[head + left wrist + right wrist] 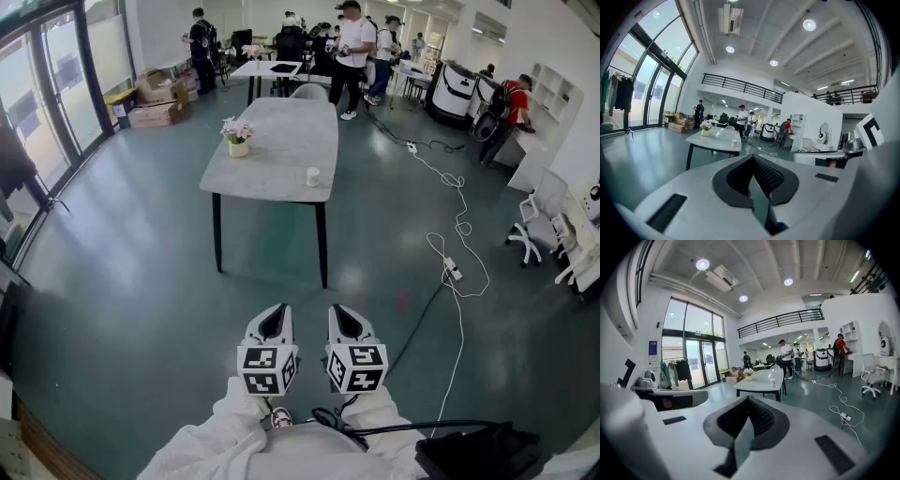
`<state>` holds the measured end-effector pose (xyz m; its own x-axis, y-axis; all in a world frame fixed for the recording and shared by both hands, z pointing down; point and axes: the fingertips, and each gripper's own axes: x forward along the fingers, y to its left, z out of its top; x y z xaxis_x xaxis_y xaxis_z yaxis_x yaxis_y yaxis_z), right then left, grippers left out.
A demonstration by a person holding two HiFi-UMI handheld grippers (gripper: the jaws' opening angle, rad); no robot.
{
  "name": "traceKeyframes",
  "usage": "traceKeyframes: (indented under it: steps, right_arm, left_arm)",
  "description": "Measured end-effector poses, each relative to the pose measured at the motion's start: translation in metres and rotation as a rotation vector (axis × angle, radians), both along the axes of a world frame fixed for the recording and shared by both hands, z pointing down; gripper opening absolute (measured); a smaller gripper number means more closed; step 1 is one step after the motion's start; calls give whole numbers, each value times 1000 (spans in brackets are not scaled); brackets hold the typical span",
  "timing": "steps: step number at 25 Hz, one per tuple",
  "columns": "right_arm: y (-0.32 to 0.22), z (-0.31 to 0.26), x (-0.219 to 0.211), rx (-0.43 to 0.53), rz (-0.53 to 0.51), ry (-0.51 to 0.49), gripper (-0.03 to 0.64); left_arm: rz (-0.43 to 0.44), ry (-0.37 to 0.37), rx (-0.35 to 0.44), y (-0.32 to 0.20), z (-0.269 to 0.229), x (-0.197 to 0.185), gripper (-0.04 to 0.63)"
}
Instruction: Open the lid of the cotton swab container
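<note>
From your head view, you hold the left tool and the right tool side by side, close to your body and well short of the table. Both point toward the table's near end. The cotton swab container stands on the table near its near right corner, well apart from both tools. It is too small here to show its lid. A flower pot sits on the table's left edge, farther back than the container. A white cable snakes over the floor to the right of the table. Cardboard boxes lie to the table's far left, and people stand beyond its far end.

In the left gripper view, your left tool has its jaws pressed together with nothing between them. Past them the table stands some way ahead. The cotton swab container is at the table's right end and the flower pot toward its left.

In the right gripper view, your right tool is likewise closed down and empty, its black pads meeting along one seam. The table lies ahead of the jaws, untouched. The cotton swab container stands near its right edge, and the flower pot is on its left side.
</note>
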<state>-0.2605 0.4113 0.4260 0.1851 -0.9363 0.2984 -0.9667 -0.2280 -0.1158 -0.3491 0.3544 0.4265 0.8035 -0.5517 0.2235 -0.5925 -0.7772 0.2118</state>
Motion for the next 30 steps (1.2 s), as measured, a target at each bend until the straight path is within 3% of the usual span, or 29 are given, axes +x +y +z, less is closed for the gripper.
traceKeyframes:
  steps: [9, 19, 30]
  right_arm:
    - [-22, 11, -23, -5, 23, 3, 61]
    - [-18, 22, -22, -26, 85, -33, 61]
    - [-36, 34, 6, -59, 110, -33, 61]
  left_arm:
    - [12, -3, -1, -26, 13, -27, 2]
    - [43, -23, -22, -27, 23, -30, 2]
    - [48, -30, -45, -49, 35, -3, 2]
